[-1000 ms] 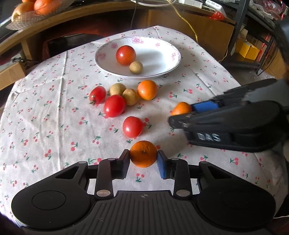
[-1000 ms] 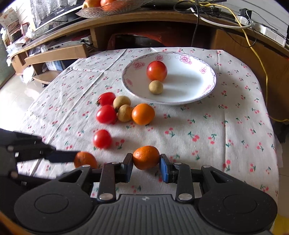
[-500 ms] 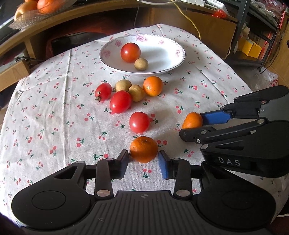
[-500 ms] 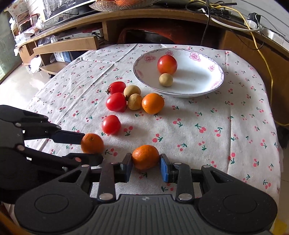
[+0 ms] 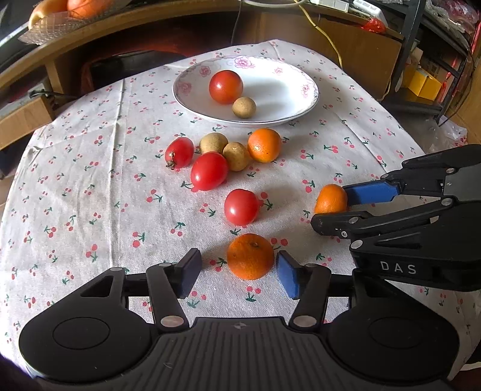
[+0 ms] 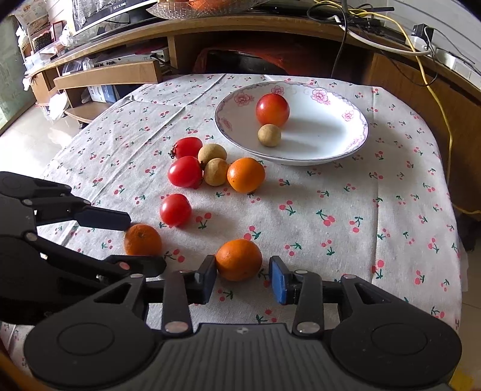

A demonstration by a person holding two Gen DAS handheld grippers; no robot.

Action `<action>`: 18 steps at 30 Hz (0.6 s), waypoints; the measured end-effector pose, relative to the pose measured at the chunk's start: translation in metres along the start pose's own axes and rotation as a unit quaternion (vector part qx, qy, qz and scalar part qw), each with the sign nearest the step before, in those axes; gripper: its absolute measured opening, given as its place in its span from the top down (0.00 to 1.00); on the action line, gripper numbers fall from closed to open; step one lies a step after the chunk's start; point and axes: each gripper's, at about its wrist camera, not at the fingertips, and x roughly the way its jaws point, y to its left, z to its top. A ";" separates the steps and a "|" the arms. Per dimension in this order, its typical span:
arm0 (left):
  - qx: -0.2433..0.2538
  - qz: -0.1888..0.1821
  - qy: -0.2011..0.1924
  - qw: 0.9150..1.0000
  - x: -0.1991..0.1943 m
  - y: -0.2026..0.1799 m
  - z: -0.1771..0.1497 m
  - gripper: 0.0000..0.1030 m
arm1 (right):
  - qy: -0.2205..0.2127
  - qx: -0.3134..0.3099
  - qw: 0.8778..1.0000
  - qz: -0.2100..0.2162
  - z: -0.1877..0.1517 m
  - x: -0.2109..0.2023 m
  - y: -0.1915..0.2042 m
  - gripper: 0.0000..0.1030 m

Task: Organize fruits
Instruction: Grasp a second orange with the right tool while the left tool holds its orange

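An orange (image 5: 250, 256) rests on the cherry-print cloth between the fingers of my left gripper (image 5: 238, 270), which is open with a gap on each side. A second orange (image 6: 239, 259) lies between the fingers of my right gripper (image 6: 243, 272), also open; its left pad is at the peel, its right pad stands off. The white flowered plate (image 5: 288, 90) at the back holds a tomato (image 5: 226, 86) and a small tan fruit (image 5: 244, 107). A third orange (image 5: 264, 145), two tan fruits (image 5: 214, 143) and three tomatoes (image 5: 241, 207) lie loose before the plate.
A curved wooden shelf (image 6: 270, 33) with cables runs behind the table. A mesh basket of fruit (image 5: 60, 15) sits on it at the far left. Yellow boxes (image 5: 424, 82) stand on the floor at the right. The cloth's right edge drops off near my right gripper (image 5: 333, 207).
Both grippers were shut on their oranges and have opened; the two oranges now rest on the cloth. Both grippers drew back slightly toward the near edge.
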 end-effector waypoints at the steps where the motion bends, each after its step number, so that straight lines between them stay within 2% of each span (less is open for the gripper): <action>1: 0.000 0.000 -0.001 1.000 0.000 0.000 0.000 0.39 | -0.001 -0.001 1.000 0.000 0.000 0.000 0.000 0.62; 18: 0.019 -0.010 0.000 1.000 -0.001 -0.004 -0.001 0.47 | 0.001 0.001 1.000 -0.001 0.003 0.002 0.001 0.64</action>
